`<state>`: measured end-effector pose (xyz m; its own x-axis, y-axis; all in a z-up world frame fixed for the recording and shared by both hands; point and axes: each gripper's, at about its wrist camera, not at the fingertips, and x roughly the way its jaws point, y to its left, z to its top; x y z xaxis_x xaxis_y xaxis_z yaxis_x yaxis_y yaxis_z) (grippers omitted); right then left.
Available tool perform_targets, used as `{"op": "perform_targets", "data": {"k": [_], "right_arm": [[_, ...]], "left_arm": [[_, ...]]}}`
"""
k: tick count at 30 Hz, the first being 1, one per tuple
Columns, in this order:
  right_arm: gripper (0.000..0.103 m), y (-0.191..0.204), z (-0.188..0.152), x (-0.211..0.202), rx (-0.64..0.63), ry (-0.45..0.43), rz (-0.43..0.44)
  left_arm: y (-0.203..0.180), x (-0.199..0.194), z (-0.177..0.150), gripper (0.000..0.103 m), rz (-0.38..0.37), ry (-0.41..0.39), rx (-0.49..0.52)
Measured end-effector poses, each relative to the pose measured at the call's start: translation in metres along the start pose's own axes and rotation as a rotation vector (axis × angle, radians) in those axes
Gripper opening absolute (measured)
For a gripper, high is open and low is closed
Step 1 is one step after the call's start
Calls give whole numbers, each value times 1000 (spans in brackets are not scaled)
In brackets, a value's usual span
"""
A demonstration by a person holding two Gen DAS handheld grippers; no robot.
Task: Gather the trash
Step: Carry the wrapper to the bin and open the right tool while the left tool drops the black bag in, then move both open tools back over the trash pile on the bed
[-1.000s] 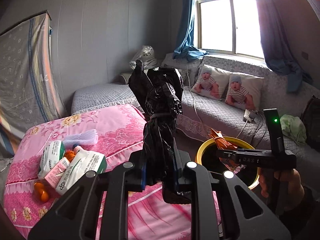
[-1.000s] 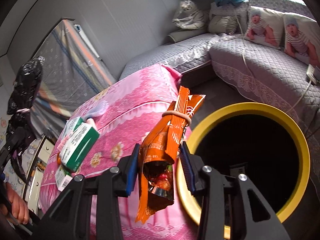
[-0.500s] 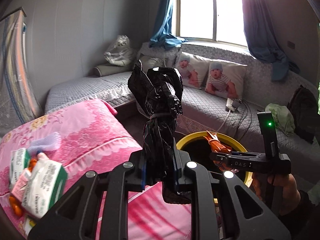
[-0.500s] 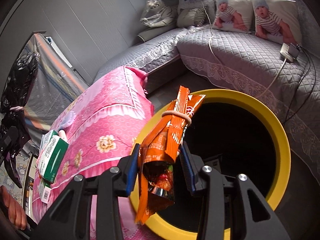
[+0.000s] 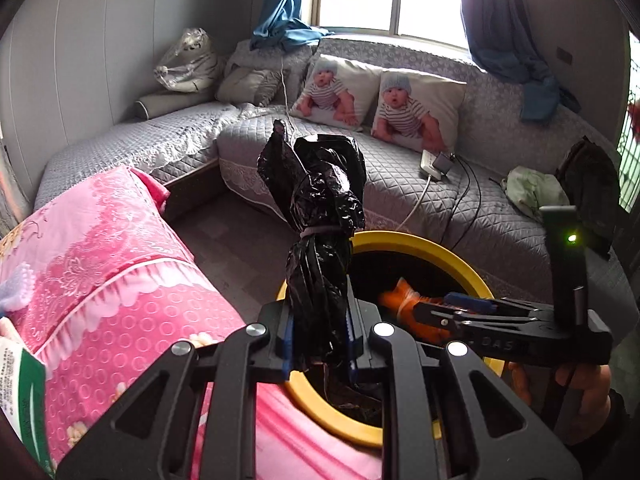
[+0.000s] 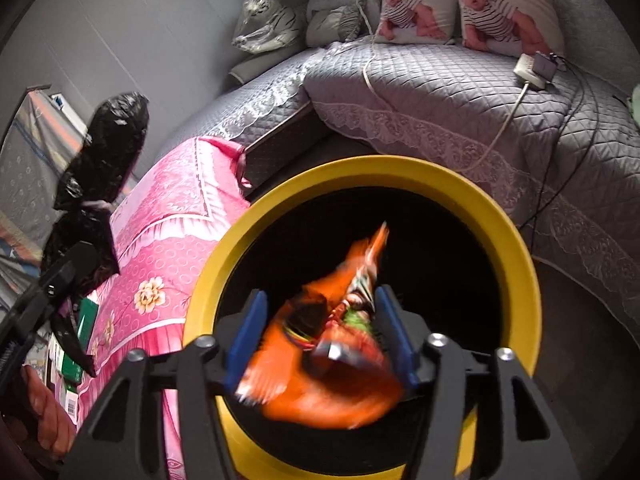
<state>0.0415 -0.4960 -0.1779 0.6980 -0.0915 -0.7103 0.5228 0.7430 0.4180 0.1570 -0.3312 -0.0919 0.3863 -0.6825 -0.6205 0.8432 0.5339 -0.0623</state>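
My left gripper [image 5: 318,342] is shut on a black plastic bag [image 5: 320,216] tied with a band, held upright beside the yellow-rimmed trash bin [image 5: 424,242]. My right gripper [image 6: 320,336] is open above the bin's dark mouth [image 6: 516,240]. The orange snack wrapper [image 6: 328,364] is blurred between its spread fingers, loose and tilting down into the bin. The wrapper [image 5: 404,300] and right gripper [image 5: 452,310] also show in the left wrist view, over the bin. The black bag [image 6: 100,160] shows at the left of the right wrist view.
A pink bedspread [image 5: 100,264] lies left of the bin, with a green-and-white box [image 5: 20,392] at its edge. A grey quilted sofa [image 5: 400,168] with two baby-print pillows [image 5: 412,108], a power strip and cables runs behind. Bare floor [image 5: 232,240] lies between bed and sofa.
Both grippers moved right, over the bin. My right gripper opened and the orange wrapper slipped loose, dropping into the bin. The left gripper keeps its hold on the black bag.
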Motion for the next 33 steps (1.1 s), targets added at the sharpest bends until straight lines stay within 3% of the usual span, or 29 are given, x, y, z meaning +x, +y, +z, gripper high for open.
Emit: {"op": "perform_targets", "data": {"k": [10,11,13,14,15,19,24,29,33], "right_arm": [[68,-41,5,-60,105,-164,-45],[70,-44,6,-65,109,-178,-50],[72,-49,6,-75,119,-203,-54],[73,-52,6,-77,124,-210,-53],[74,-55,7,-79,128,-218,-52],[77,-61,9,-80,143,-233,-93],[77,-40,8,-84,91,-250,-65],[82,10,8,-80,-44,-259,55],[83,78,-3,-65,-229,-193,228]], "left_arm": [[-36,43,-6,20,-64,51,64],[-38,45,-7,26,-70,54,64],[-38,43,-10,57,-70,47,52],[-38,39,-11,80,-56,28,46],[-37,32,-12,91,-26,-10,41],[-36,11,-12,94,46,-82,49],[-10,-40,-11,95,108,-182,-37],[29,-119,-17,95,235,-335,-127],[69,-199,-41,95,443,-469,-188]]}}
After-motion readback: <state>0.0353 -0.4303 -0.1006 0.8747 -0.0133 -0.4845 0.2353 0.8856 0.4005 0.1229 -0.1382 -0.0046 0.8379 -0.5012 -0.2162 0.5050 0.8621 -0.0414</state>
